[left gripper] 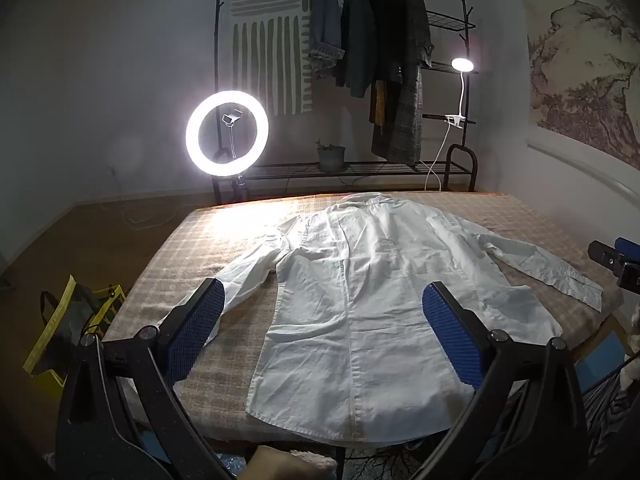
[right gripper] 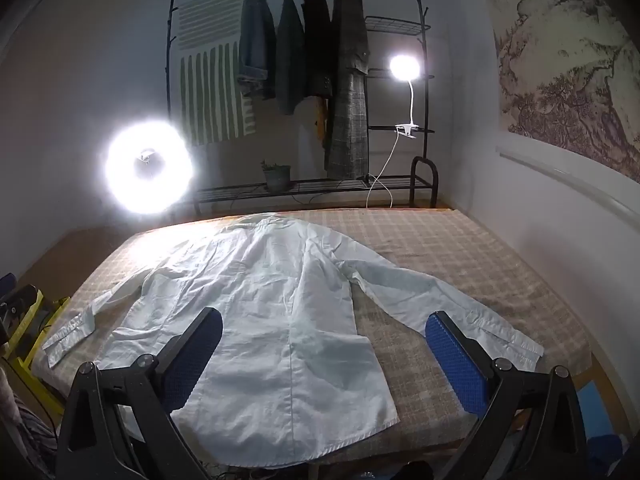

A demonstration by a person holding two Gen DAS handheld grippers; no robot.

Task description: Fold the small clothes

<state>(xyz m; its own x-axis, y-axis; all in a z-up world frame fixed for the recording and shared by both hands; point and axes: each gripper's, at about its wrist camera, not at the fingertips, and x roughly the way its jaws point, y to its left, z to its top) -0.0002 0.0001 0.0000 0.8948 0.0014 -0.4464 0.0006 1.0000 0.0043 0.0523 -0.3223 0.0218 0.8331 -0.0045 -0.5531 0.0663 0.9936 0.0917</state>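
A white long-sleeved shirt (left gripper: 360, 300) lies flat on the checked table (left gripper: 240, 240), collar at the far end, hem toward me, both sleeves spread out. It also shows in the right wrist view (right gripper: 272, 312). My left gripper (left gripper: 324, 296) is open and empty, above the shirt's near hem. My right gripper (right gripper: 324, 324) is open and empty, above the shirt's lower right part; it also shows at the right edge of the left wrist view (left gripper: 616, 260). The left sleeve cuff (right gripper: 68, 336) lies near the table's left edge, the right cuff (right gripper: 516, 344) near its right edge.
A lit ring light (left gripper: 227, 133) stands beyond the table's far left corner. A black clothes rack (left gripper: 384, 72) with dark coats and a clip lamp (left gripper: 462, 65) stands against the back wall. A yellow bag (left gripper: 68, 328) sits on the floor at the left.
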